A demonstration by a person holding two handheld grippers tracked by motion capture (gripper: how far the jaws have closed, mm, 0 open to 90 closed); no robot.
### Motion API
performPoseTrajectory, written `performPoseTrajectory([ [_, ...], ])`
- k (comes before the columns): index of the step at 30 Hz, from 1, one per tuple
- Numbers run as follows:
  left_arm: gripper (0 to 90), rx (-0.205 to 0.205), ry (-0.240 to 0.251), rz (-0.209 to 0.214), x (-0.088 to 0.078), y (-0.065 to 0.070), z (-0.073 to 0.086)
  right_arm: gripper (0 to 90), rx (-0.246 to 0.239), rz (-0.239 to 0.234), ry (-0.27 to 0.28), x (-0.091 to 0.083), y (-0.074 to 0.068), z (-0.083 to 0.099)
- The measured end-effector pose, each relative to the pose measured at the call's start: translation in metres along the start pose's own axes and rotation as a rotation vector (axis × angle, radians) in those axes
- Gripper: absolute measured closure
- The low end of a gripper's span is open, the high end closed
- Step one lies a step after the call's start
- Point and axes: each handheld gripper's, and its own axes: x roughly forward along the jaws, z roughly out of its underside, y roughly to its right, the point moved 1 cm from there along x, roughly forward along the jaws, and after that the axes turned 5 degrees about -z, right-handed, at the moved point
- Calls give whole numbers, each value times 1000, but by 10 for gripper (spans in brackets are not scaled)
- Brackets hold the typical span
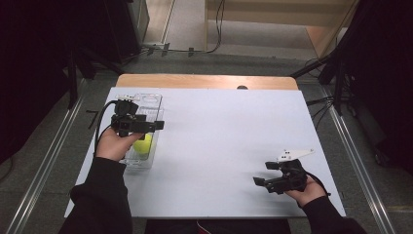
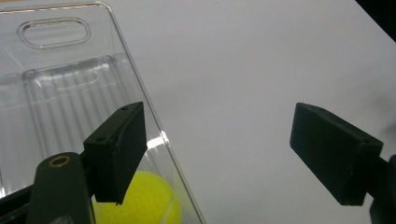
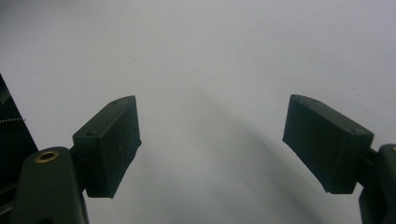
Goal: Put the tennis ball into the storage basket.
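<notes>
One light, springy tennis ball is seen in a clear tray by the desk's left edge; both tongs, left and right, are held released, and the ball's fuzzy middle is judged best gripped.

Left gripper: black frame, two flat rectangular black jaws, each with small screw holes along the top edge; brass-coloured bushing set in the left jaw's arm; black cable looping from the rear.

Right gripper: same black build, matching block-shaped jaws with small holes; brass-coloured ring on the left jaw's arm; pale grey three-cornered plate mounted on top; thin black cable at the wrist side.

Person: long black sleeves on both forearms, cuffs ending at the wrists; hands bare, no gloves.
</notes>
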Motion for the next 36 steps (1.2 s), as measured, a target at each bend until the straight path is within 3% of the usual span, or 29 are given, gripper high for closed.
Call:
performPoseTrajectory([
  [19,192,87,-32,51,11,25,1,169,-4,-4,-2,0,-1,0],
  [23,192,91,-22,78,14,29,2,169,-5,-4,-2,0,-1,0],
  [36,192,105,-44,100,25,37,8,169,-5,-5,-2,0,-1,0],
])
